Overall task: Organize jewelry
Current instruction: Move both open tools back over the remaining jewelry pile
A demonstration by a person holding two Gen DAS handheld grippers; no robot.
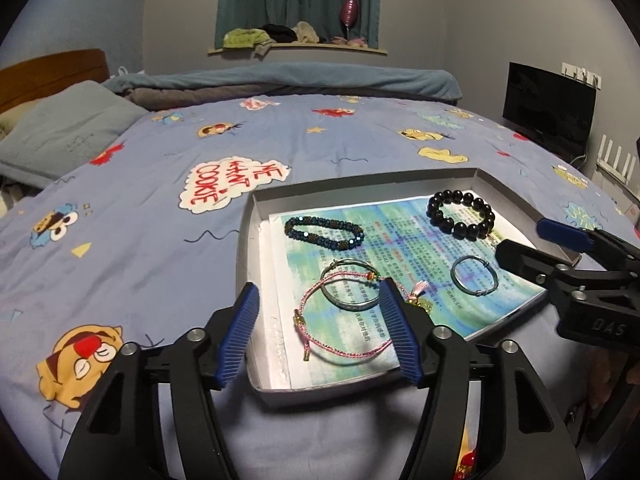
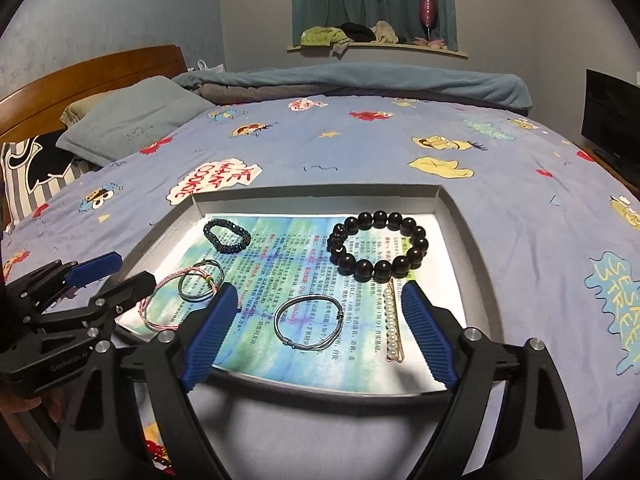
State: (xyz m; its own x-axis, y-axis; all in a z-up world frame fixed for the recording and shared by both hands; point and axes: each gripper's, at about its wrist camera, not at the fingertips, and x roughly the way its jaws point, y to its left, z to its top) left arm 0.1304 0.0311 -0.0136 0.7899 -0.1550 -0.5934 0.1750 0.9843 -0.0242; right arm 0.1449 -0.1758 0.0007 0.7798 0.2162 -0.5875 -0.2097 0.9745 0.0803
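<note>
A shallow white box point(image 1: 256, 236) point(image 2: 452, 216) lined with a printed sheet lies on the bed. In it lie a black bead bracelet point(image 1: 460, 214) point(image 2: 378, 246), a dark blue bead bracelet point(image 1: 324, 232) point(image 2: 227, 236), a thin silver bangle point(image 1: 475, 276) point(image 2: 309, 322), a metal bangle point(image 1: 351, 285) point(image 2: 200, 286), a pink cord bracelet point(image 1: 344, 322) point(image 2: 164, 304) with a pink tassel point(image 1: 420, 290), and a pearl hair clip point(image 2: 393, 326). My left gripper point(image 1: 318, 336) point(image 2: 120, 270) is open over the box's near left corner. My right gripper point(image 2: 316, 332) point(image 1: 528, 240) is open over the silver bangle and clip.
The bed has a blue cartoon-print quilt point(image 1: 160, 200) point(image 2: 520, 200). Pillows point(image 1: 60, 132) and a wooden headboard point(image 2: 80, 80) are at the far left. A folded blanket point(image 1: 300, 80) lies along the far edge. A dark screen point(image 1: 548, 108) stands at the right.
</note>
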